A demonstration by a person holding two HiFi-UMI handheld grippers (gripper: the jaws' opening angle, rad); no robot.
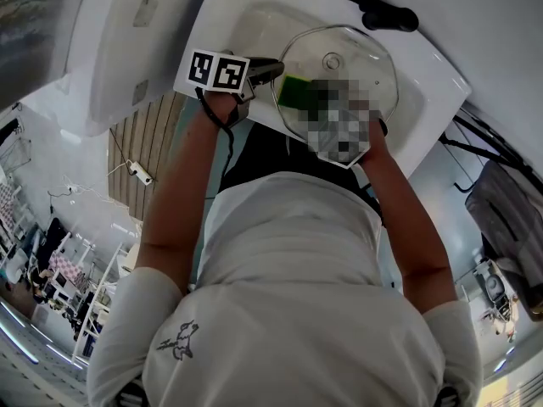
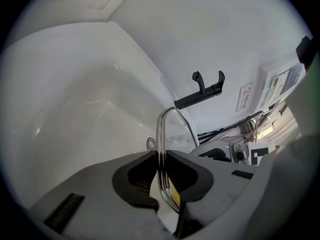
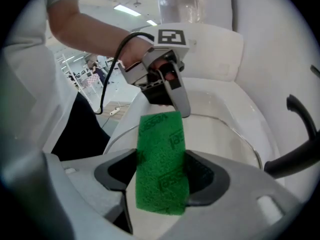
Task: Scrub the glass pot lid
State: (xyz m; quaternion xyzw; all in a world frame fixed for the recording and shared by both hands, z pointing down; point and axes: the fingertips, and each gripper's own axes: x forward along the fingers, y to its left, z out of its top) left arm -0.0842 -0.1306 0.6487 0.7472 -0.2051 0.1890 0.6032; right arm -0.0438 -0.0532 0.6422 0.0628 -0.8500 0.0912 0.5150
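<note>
Scrubbing looked to be in its middle stretch when this was taken, not at either end. Your left gripper (image 2: 161, 176) had its jaws closed partway on the rim of the glass pot lid (image 1: 339, 75), pads pressing the edge from both sides, and it held the lid up over the white sink (image 1: 254, 24), below the black faucet (image 1: 382, 13). The lid's knob (image 1: 333, 60) faced up toward you in the head view.

Your right gripper (image 3: 160, 176) was clamped on a green scrub pad (image 3: 160, 159), with the pad standing out past the jaws. Its far end lay over the glass on the side of the lid nearest your left gripper, just beside that gripper's tips. Whether it pressed firmly or only rested there, the pictures did not settle.

So the setup was behind you: lid picked up, pad in hand, the two brought together over the basin. What remained was harder to judge. You had no suds or running water showing, and the glass was too clear and too far off to say which parts were already clean. By my reading, the side toward the faucet, the area round the knob and the other face all could need passes yet, followed by a rinse and setting the lid down.
</note>
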